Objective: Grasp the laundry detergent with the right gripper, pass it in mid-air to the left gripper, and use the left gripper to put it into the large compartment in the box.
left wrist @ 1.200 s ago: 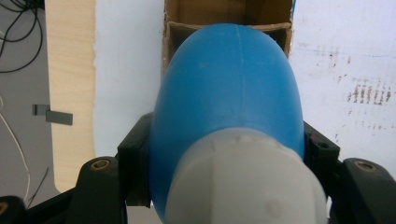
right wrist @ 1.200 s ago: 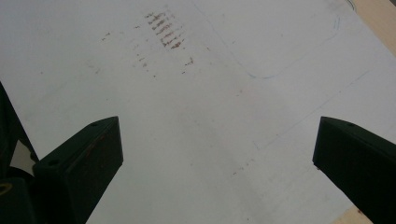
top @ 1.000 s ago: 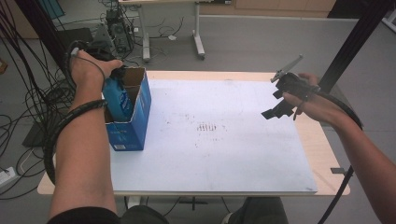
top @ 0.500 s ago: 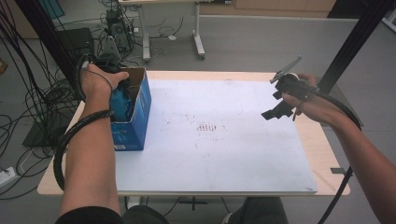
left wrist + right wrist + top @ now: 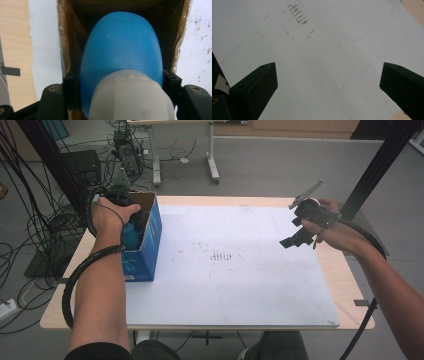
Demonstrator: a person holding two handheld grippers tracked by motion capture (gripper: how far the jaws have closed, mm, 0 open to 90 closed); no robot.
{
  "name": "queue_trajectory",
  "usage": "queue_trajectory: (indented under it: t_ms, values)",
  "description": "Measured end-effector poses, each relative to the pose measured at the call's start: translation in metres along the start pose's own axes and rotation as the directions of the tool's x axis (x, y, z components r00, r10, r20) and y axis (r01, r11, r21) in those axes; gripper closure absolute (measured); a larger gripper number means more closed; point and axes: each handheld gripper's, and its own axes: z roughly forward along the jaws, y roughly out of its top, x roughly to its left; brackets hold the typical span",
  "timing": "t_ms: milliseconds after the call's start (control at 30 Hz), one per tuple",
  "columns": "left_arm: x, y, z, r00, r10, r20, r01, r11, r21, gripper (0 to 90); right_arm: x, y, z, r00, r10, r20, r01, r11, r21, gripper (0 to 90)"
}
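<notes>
- Left gripper [image 5: 121, 82]: jaws clamped on either flank of a blue bottle [image 5: 122, 50] just below its white cap [image 5: 131, 97]. In the left gripper view the cap sits closest to the camera and the rounded blue body runs away from it, so the bottle's long axis lies in line with the jaws.
- Outward from the grip: the bottle's body points into the open mouth of a cardboard box [image 5: 75, 45]. Brown inner walls show on both sides of the blue body, with a dark gap around it; whether the base touches the box floor cannot be told.
- High view: the left gripper [image 5: 117, 205] sits at the top of the blue-sided box [image 5: 145, 250], which stands upright on the left part of the table, on the left edge of the white mat [image 5: 240, 270]. A patch of blue bottle [image 5: 132, 232] shows inside the opening, under the hand.
- Judgement: the deciding relation is vertical. The box floor lies below the bottle along its own axis, so a straight lowering with little side clearance seems called for.
- Right gripper [image 5: 300, 230]: held above the right part of the mat, well apart from the box. Its jaws stand wide in the right gripper view [image 5: 329, 82], with nothing but stained mat [image 5: 317, 62] between them.
- Left hand is on the work; right hand is far from it.
</notes>
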Motion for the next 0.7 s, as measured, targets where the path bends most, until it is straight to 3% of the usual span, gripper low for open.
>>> queue_trajectory:
  t_ms: [433,700]
  values:
    - [-0.001,0.000,0.013,0.9998,0.019,-0.010,-0.019,0.9998,-0.004,37.0,-0.002,-0.003,-0.003,0.9999,0.009,0.006,-0.009,1.000,-0.006,1.4]
    - [0.002,-0.004,0.022,1.0000,0.008,-0.001,-0.008,1.0000,0.005,36.9,-0.001,-0.002,-0.004,0.9999,0.010,0.008,-0.010,1.000,-0.011,1.4]
